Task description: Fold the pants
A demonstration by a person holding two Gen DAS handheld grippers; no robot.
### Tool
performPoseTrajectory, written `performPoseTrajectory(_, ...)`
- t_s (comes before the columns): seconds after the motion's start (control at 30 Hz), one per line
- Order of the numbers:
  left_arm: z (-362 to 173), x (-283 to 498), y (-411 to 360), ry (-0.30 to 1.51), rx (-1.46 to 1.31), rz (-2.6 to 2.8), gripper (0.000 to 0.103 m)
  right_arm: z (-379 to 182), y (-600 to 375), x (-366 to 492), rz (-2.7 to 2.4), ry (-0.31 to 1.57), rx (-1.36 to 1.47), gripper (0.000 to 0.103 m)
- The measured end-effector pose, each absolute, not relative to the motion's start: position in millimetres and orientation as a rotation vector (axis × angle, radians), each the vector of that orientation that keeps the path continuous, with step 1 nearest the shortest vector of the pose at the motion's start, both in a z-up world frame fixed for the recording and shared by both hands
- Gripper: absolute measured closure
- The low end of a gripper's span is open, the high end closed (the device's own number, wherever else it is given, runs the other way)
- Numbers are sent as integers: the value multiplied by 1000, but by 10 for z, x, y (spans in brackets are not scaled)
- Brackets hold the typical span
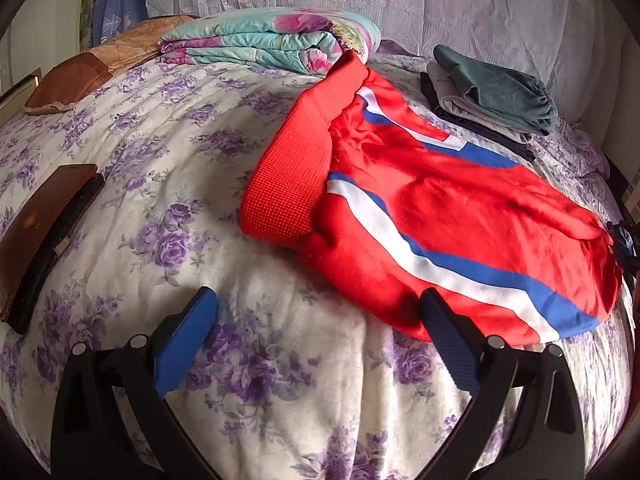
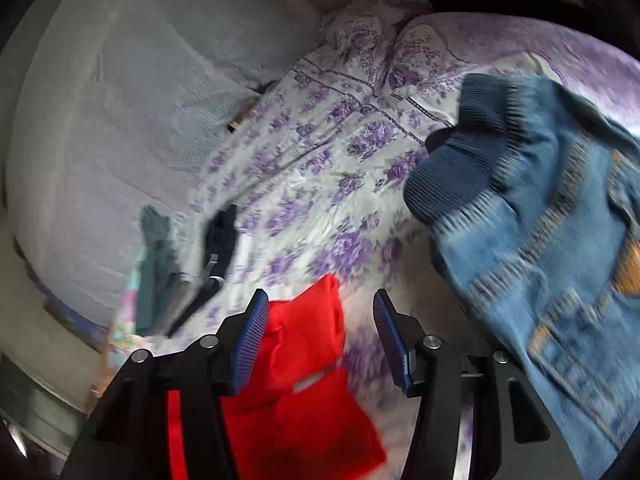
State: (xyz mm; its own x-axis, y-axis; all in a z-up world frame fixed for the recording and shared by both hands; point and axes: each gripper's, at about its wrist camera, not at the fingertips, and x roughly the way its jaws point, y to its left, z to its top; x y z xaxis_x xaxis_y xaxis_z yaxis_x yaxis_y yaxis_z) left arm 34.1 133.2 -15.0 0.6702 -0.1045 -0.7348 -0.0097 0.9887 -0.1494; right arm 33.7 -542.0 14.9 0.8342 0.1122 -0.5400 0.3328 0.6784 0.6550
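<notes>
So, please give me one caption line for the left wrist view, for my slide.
Open left gripper above a floral bedspread, beside folded red pants with white and blue stripes.

left hand-held gripper [image 1: 316, 344] hangs over the bed [image 1: 168, 128], jaws spread wide, gripping nothing. right hand-held gripper [image 2: 320, 340] also hangs over the bed, jaws apart, nothing clamped.

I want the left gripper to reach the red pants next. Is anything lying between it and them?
Nothing visible. The left gripper is open over bare floral bedspread, and the red pants lie just ahead to its right, the right finger already at their near edge.
</notes>
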Motion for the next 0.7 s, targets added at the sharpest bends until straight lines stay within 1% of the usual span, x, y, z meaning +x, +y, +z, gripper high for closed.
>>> performPoseTrajectory(0.03, -147, 339, 1342, 835, -151, -58, 5, 162, -5385, 179, -112, 569, 850, 43)
performPoseTrajectory(0.07, -141, 341, 1356, 836, -162, -65, 5, 156, -5323, 58, -96, 568, 855, 43)
performPoseTrajectory(0.23, -118, 384, 1480, 841, -274, -110, 5, -120, -4917, -653, -17, 630, 910, 42)
performPoseTrajectory(0.3, -105, 461, 1492, 853, -300, -126, 5, -162, -4789, -813, -7, 651, 902, 42)
performPoseTrajectory(0.33, -98, 515, 1502, 859, -326, -136, 5, -133, -4732, -861, -13, 658, 880, 40)
performPoseTrajectory(0.37, -93, 562, 1497, 863, -341, -144, 5, -89, -4651, -854, -10, 688, 850, 35)
performPoseTrajectory(0.4, -92, 615, 1492, 869, -359, -153, 5, -71, -4596, -824, 2, 715, 832, 27)
performPoseTrajectory(0.53, -105, 844, 1434, 876, -396, -156, 5, -83, -4360, -504, -17, 807, 729, 13)
performPoseTrajectory(0.63, -121, 908, 1413, 843, -399, -145, 5, -112, -4293, -303, -32, 801, 694, 12)
performPoseTrajectory(0.67, -119, 901, 1408, 836, -395, -132, 12, -109, -4284, -266, -44, 787, 692, 17)
performPoseTrajectory(0.7, -105, 882, 1404, 831, -378, -104, 34, -102, -4287, -254, -46, 774, 693, 26)
